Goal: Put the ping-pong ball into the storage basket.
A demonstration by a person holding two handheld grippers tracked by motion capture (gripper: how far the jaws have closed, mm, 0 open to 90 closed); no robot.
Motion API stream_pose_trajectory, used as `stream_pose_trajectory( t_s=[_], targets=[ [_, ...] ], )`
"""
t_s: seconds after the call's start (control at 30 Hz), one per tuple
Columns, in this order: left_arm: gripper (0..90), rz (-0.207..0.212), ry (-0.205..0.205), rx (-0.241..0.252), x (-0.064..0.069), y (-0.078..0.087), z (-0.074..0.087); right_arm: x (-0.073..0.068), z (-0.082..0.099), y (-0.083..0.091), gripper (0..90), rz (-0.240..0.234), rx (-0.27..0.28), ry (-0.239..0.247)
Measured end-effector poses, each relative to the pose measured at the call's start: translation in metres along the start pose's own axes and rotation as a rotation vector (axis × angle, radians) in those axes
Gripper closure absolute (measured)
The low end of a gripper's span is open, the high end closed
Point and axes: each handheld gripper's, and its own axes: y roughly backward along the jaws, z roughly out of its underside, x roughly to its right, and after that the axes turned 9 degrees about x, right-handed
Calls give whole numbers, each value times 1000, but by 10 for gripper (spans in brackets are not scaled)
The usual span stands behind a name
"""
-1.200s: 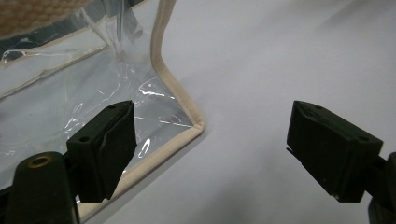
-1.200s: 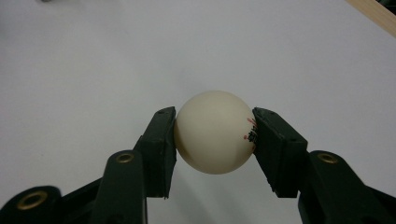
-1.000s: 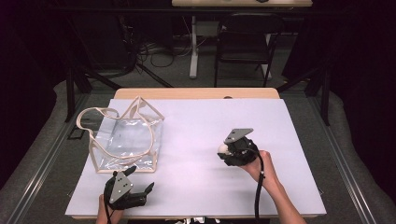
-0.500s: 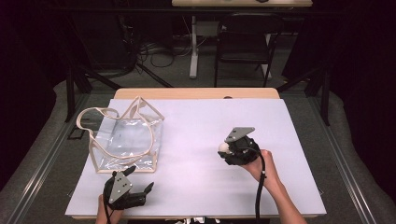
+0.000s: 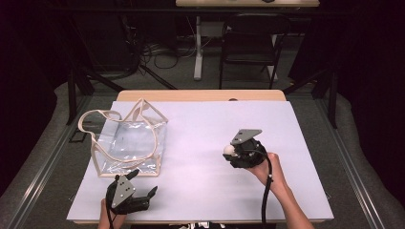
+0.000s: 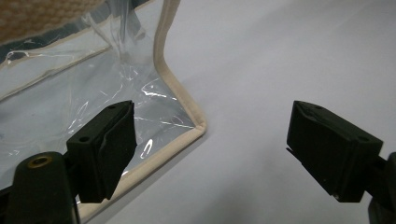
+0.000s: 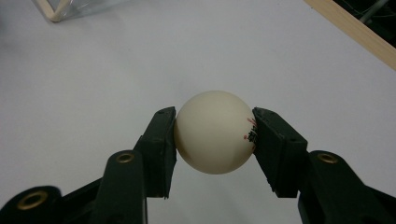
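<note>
The right gripper [image 7: 215, 135] clamps the white ball [image 7: 215, 132] above the table's [image 5: 200, 191] right half; the left gripper [image 5: 136, 188] stands wide open near the clear bag's [image 5: 129, 145] front corner, at the table's left edge

Room: dark all around, lit over the table [image 5: 286, 119].
Floor: grey carpet [image 5: 57, 157], cables [image 5: 157, 50] trailing.
Furniture: black chair [image 5: 250, 43] behind, white desk leg [image 5: 197, 45] beside it.
Table: white sheet, wooden far edge.

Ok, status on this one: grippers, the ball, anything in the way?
Right gripper shut on white ball. Left gripper open beside clear bag's corner. White table cover between ball and bag bare.
</note>
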Motion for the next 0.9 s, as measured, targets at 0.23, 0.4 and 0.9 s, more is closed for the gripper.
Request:
stream_pose_trajectory(
  t_s=[0.23,0.4,0.9],
  targets=[
    [161,2,1,-3,0,-1,0,1,-2,2,511,10,2,1],
    [161,3,-1,-4,0,-1,0,0,-5,5,511,14,8,4],
    [161,2,2,-2,0,-1,0,6,-11,7,511,26,20,0]
  ],
)
